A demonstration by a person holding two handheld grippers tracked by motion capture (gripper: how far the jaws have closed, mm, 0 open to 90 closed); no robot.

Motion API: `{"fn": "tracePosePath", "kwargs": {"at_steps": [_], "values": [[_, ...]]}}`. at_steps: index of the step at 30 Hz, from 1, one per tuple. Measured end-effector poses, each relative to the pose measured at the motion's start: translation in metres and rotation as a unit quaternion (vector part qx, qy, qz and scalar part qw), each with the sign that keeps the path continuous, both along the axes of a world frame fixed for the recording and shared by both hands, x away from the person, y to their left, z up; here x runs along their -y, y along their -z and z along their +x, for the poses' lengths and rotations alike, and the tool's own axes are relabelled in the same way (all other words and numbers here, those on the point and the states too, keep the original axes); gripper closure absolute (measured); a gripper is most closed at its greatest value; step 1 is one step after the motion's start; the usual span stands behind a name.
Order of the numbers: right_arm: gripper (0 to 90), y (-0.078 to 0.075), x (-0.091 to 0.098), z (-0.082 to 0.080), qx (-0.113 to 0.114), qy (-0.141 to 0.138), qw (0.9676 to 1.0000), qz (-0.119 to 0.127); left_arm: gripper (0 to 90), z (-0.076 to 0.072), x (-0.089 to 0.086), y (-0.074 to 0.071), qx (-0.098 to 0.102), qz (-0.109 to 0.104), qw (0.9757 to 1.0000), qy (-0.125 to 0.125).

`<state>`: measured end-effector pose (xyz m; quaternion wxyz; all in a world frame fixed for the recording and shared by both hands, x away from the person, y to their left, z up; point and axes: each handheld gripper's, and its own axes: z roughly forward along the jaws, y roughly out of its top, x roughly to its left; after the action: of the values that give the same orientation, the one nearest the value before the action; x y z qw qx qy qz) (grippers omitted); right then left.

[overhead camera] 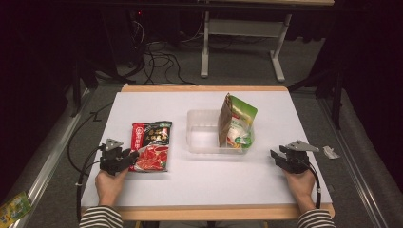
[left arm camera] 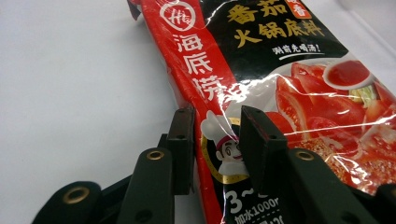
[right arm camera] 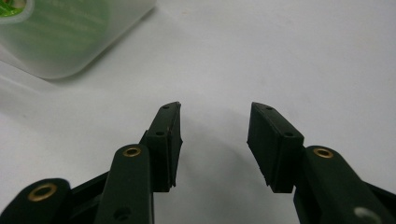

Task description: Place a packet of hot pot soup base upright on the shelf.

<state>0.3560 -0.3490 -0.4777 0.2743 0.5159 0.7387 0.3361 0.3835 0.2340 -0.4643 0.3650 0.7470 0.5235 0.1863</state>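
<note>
A red and black soup-base pouch (overhead camera: 151, 145) (left arm camera: 289, 70) lies flat on the white table (overhead camera: 204, 183), left of centre. My left gripper (overhead camera: 134, 156) (left arm camera: 217, 123) is at the pouch's near left corner. Its jaws straddle the pouch's red edge, one beside it and one over the printed face, and I see no firm pinch. A green and white bag (overhead camera: 237, 118) stands upright in a clear plastic container (overhead camera: 199, 116) (right arm camera: 70, 37) at mid-table. My right gripper (overhead camera: 274, 156) (right arm camera: 215, 112) rests low at the right, open, with bare table between its jaws.
A small silver scrap (overhead camera: 331, 152) lies by the table's right edge. A yellow-green packet (overhead camera: 14, 206) lies on the floor at the lower left. Cables (overhead camera: 161, 61) and a desk frame (overhead camera: 205, 47) are on the floor beyond the far edge.
</note>
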Motion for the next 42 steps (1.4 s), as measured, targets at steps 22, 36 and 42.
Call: {"fn": "tracePosePath", "kwargs": {"at_steps": [22, 36, 42], "values": [[56.4, 0.001, -0.003, -0.001, 0.007, -0.001, 0.9999, -0.014, 70.9, -0.050, 0.033, -0.002, 0.002, 0.020, 0.9997, 0.017], [55.1, 0.001, -0.005, -0.002, 0.014, -0.004, 0.9996, -0.023, 72.8, -0.073, 0.053, -0.006, -0.004, 0.026, 0.9984, 0.049], [53.8, 0.000, -0.004, -0.004, 0.019, -0.004, 0.9996, -0.019, 66.0, -0.071, 0.038, -0.013, -0.006, 0.034, 0.9963, 0.079]]}}
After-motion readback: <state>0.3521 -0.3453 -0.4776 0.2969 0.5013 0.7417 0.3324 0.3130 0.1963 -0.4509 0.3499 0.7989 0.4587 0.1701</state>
